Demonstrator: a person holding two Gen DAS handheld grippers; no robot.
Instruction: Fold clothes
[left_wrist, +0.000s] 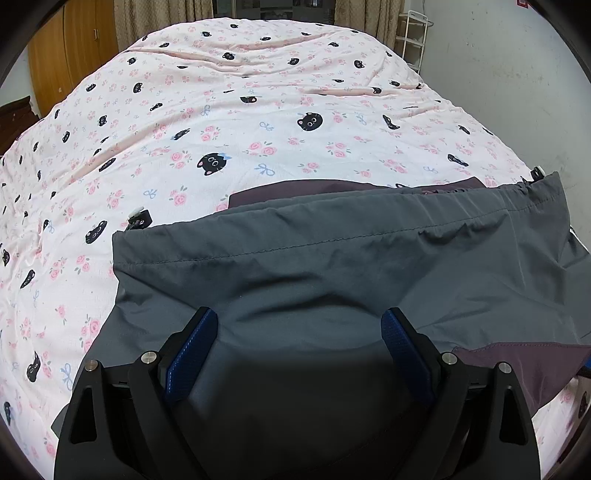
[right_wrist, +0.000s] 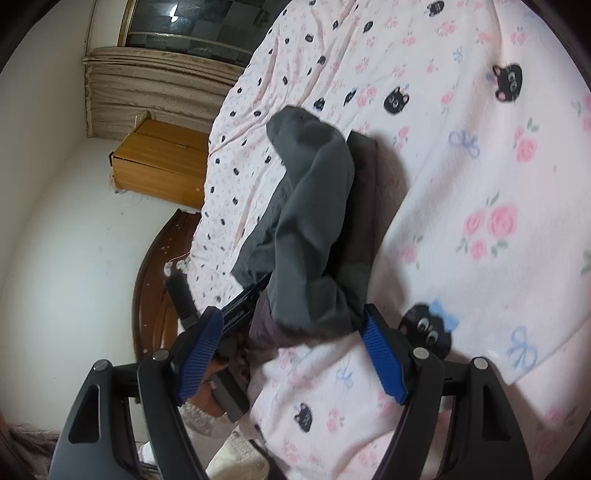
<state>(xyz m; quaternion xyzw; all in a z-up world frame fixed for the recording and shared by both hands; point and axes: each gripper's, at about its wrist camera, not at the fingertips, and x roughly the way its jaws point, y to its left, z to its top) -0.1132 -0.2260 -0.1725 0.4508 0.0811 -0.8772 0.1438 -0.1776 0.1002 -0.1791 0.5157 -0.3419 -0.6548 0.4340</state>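
We see a grey garment (left_wrist: 332, 258) with a purplish lining lying folded over, creased, at the bed's (left_wrist: 221, 110) near edge, both tongs, left (left_wrist: 299, 325) and right (right_wrist: 291, 328), spread apart, clamping nothing.

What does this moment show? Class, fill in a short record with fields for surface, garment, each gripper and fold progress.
surface: bed sheet, pink with black cat faces and roses
garment: grey garment lying over a purple layer
drawstring toggle: beside the garment's left corner
left gripper: open, fingers wide over the grey cloth
right gripper: open, at the garment's near end
fold progress: partly folded, cloth bunched, not yet flat
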